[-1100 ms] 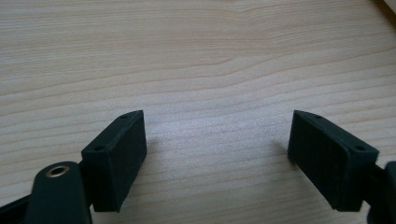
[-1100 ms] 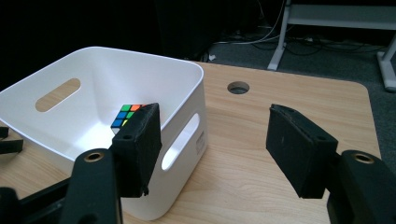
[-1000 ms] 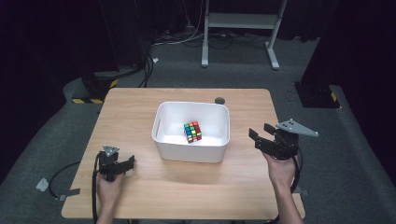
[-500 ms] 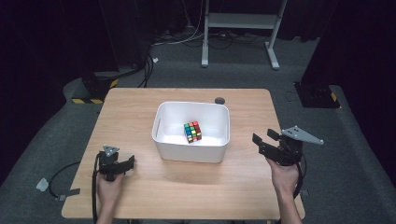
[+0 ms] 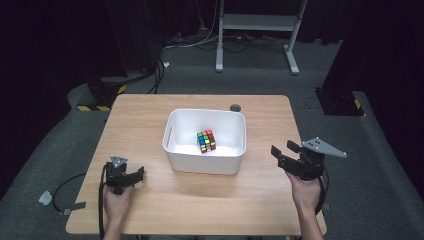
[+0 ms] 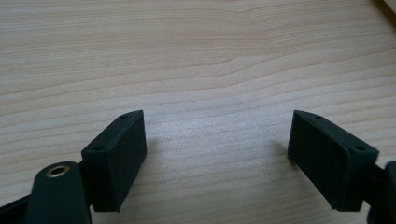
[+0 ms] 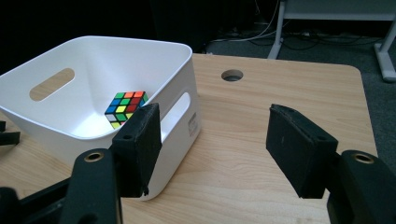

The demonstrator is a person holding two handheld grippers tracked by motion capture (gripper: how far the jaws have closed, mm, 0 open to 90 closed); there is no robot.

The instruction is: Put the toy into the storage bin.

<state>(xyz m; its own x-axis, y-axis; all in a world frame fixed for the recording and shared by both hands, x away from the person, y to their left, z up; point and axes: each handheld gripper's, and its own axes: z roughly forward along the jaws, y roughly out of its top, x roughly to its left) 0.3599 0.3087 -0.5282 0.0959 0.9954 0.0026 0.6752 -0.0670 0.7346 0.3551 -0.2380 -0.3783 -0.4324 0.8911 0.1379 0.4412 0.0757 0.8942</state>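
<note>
A colourful puzzle cube [image 5: 206, 141] lies on the floor of a white bin [image 5: 205, 164] in the middle of the wooden table [image 5: 150, 120]. My right gripper [image 5: 283, 150] hovers to the right of the bin, open, with its jaws pointing toward it. In the right gripper view the cube [image 7: 126, 106] shows inside the bin [image 7: 93, 60], beyond the gripper [image 7: 215, 135], which has nothing between its pads. My left gripper [image 5: 137, 175] rests near the front left corner, open. Its fingertips [image 6: 217, 144] frame bare wood.
A round cable hole [image 5: 235, 107] sits behind the bin near the table's far edge. Beyond the table stand a white metal frame [image 5: 255, 30], floor cables and a yellow-striped black base [image 5: 100, 97]. Cables trail from both grippers off the front edge.
My right gripper has drifted a little back toward the near right of the table. The left gripper, the bin and the cube have not moved.
</note>
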